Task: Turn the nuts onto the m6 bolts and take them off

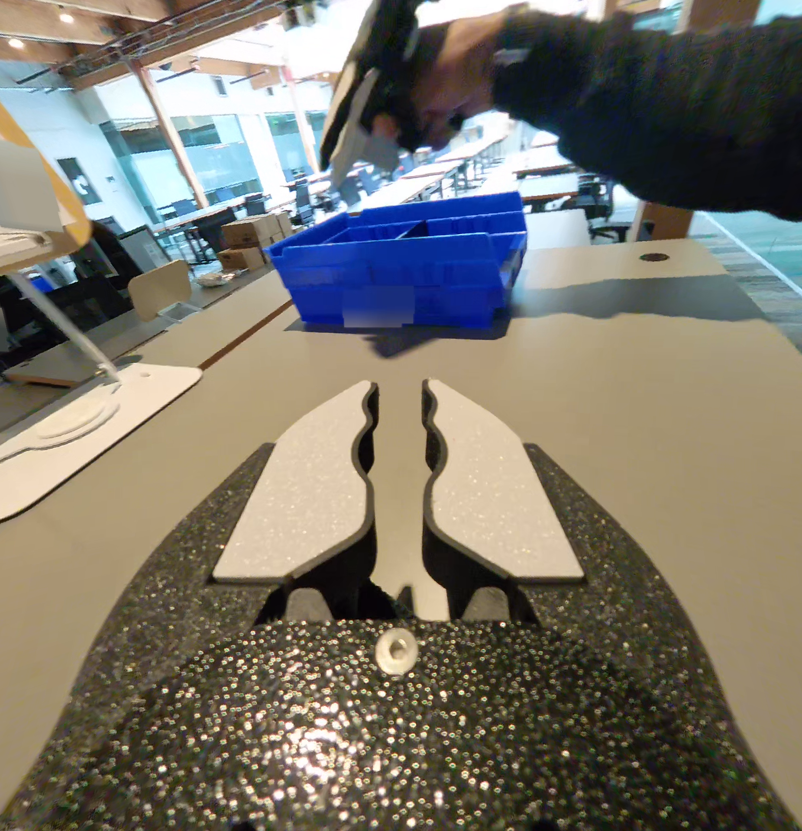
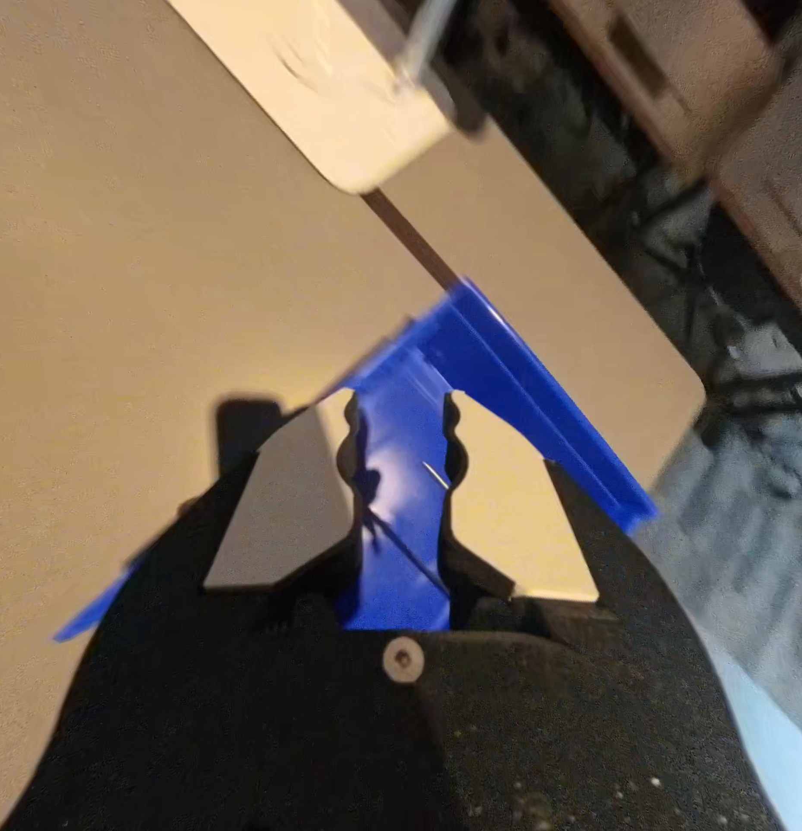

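Two grippers over a beige table (image 1: 615, 449). Blue bin (image 1: 399, 265) stands at 12 o'clock from the left gripper (image 1: 399, 391), whose jaws are parted and empty near the tabletop. Right gripper (image 2: 401, 400), jaws apart and empty, points down into the bin. Nuts and bolts are not discernible.

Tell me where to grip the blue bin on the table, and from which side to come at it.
Grip the blue bin by its top rim, coming down from above. The walls stand upright and thin, with a lip along the edge, so one finger can go inside and one outside. The right hand-held gripper, open, already hangs over it; the left hand-held gripper, also open, sits low in front, facing the taller side wall.
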The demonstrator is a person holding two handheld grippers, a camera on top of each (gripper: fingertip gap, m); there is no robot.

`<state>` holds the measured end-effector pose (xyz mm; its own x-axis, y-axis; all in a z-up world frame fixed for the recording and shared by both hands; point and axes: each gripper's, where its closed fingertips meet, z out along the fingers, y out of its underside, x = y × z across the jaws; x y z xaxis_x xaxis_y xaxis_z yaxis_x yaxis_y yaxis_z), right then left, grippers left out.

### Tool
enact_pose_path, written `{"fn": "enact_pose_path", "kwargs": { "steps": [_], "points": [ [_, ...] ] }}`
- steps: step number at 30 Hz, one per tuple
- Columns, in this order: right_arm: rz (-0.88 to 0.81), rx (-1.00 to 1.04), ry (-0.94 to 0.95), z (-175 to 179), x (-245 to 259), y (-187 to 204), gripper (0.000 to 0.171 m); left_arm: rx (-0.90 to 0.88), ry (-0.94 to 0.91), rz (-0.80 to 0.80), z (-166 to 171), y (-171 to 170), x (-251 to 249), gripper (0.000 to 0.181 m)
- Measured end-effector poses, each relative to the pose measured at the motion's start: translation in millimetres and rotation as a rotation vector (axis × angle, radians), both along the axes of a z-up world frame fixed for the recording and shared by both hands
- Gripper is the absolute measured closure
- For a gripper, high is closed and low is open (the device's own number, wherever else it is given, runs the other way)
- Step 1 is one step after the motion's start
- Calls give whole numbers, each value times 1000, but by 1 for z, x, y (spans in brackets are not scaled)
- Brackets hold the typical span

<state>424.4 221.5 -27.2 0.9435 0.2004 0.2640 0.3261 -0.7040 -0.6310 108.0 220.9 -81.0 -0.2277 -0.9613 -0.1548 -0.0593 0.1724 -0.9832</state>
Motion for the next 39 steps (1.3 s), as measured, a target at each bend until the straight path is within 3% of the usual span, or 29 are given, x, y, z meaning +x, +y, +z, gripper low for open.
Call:
{"fn": "enact_pose_path", "kwargs": {
  "steps": [2,4,8,11,17,19,22,26,33,36,39],
  "points": [
    [164,120,60,21,-77,-5,138,-15,3,70,1,13,0,163],
    [332,165,120,18,-158,-17,139,-42,-3,145,3,29,-2,163],
    [566,73,274,-50,-285,-44,140,-101,6,365,7,76,-23,156],
    [606,-20,380,-105,-327,-55,138,-94,66,596,17,118,-69,151],
    [568,-94,453,-149,-333,-65,140,-16,350,1073,63,244,-232,153],
    [566,-66,474,-145,-332,-64,141,-59,589,1135,41,287,-281,153],
    [568,-91,493,-147,-333,-65,142,-210,943,1095,-25,332,-328,159],
    [576,-98,480,-149,-333,-66,143,-261,1113,980,-76,347,-337,159],
    [565,-93,501,-148,-332,-66,146,-261,1232,938,-102,350,-340,154],
    [564,-97,521,-147,-331,-65,148,-362,1204,889,-106,342,-332,174],
    [563,-101,544,-146,-331,-64,150,-376,1194,916,-106,342,-334,175]
  ]
}}
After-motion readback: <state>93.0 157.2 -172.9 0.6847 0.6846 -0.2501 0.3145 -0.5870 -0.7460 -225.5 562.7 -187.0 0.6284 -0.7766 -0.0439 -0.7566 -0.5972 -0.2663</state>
